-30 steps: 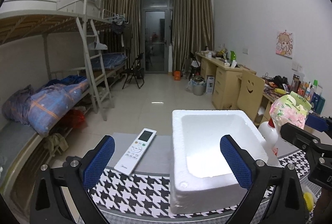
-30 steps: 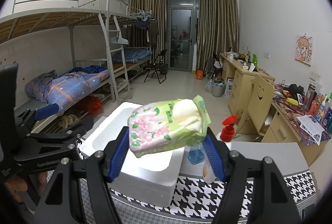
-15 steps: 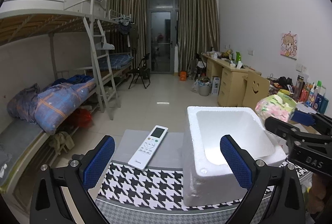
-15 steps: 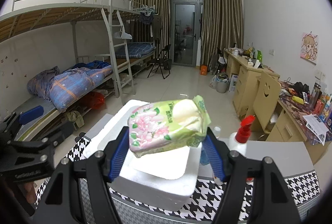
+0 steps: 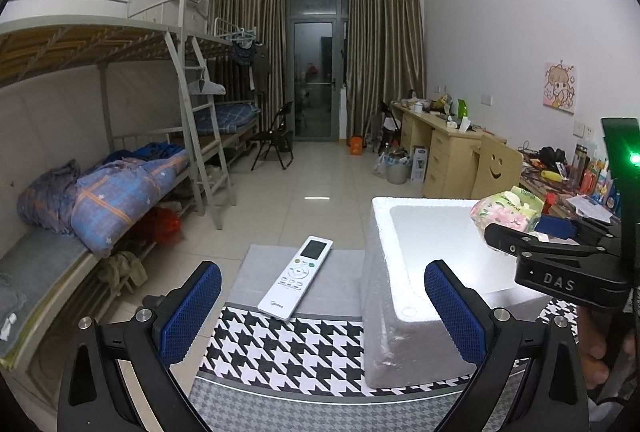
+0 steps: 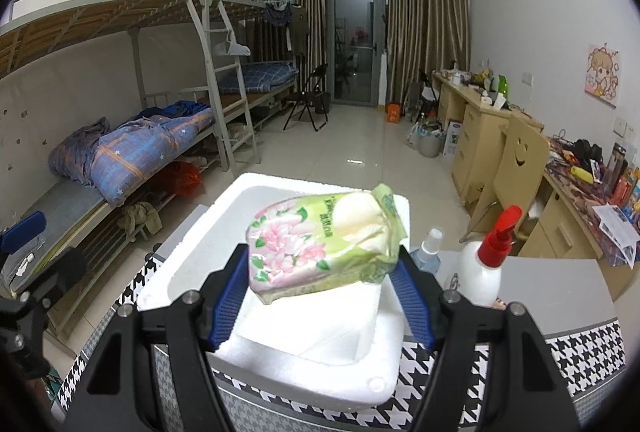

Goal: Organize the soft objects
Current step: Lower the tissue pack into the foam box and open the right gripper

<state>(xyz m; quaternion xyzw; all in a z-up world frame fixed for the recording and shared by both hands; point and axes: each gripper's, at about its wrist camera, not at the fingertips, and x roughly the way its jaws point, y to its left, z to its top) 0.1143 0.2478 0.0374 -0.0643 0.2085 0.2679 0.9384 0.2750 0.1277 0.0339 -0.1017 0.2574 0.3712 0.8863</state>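
My right gripper [image 6: 324, 302] is shut on a green tissue pack with pink flowers [image 6: 324, 246] and holds it above the open white foam box [image 6: 192, 248]. In the left wrist view the tissue pack [image 5: 506, 211] and the right gripper [image 5: 516, 232] hang over the right side of the foam box [image 5: 384, 284]. My left gripper [image 5: 320, 306] is open and empty, low over the houndstooth cloth in front of the box's left wall.
A white remote control [image 5: 296, 278] lies left of the box on a grey mat. A white bottle with a red pump [image 6: 486, 268] and a small spray bottle [image 6: 428, 252] stand right of the box. The houndstooth tablecloth [image 5: 280, 348] covers the table front.
The right gripper has carried the tissue pack leftward to above the foam box's opening. The left gripper has drawn back a little to the left.
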